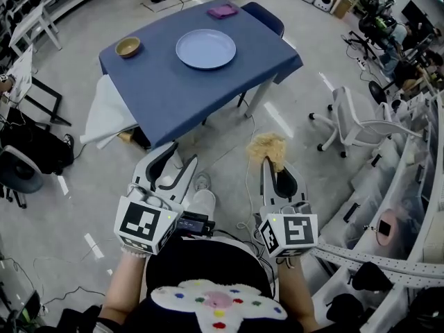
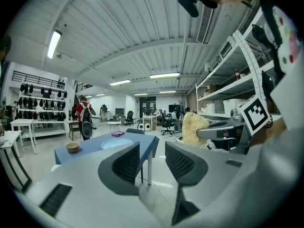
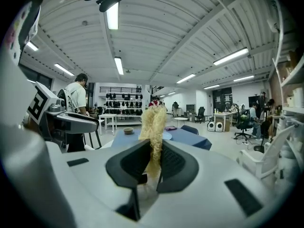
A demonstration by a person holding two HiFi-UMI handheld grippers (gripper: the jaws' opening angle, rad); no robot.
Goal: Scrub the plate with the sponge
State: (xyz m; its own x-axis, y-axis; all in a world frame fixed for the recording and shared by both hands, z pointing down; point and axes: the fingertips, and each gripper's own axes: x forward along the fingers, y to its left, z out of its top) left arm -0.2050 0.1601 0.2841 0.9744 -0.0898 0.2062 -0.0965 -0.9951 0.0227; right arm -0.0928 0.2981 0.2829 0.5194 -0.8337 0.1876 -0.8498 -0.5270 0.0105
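**A:** Starting with the biggest thing, what do you see?

**B:** A table [image 1: 208,96] draped in blue, far from the person [image 1: 208,276], who stands well apart from it on the grey floor [image 1: 69,137].

**A:** And the tongs?

**B:** The left gripper [image 1: 175,164] is near, at the left, with its jaws spread and nothing between them. The right gripper [image 1: 272,165] is just beside it at the right, clenched on the sponge [image 1: 267,146]. Each carries a cube [image 1: 146,224] printed with black-and-white square patterns.

**A:** Where is the plate?

**B:** The plate [image 1: 205,48] lies flat on the far half of the table, well apart from both grippers. It is round and pale blue with a raised rim.

**A:** What does the sponge look like?

**B:** It is a straw-coloured, stringy tuft. It sticks out past the jaw tips and stands upright in the right gripper view.

**A:** Anything smaller?

**B:** A tan bowl [image 1: 128,46] sits left of the plate. A purple cloth [image 1: 222,10] lies at the table's far edge.
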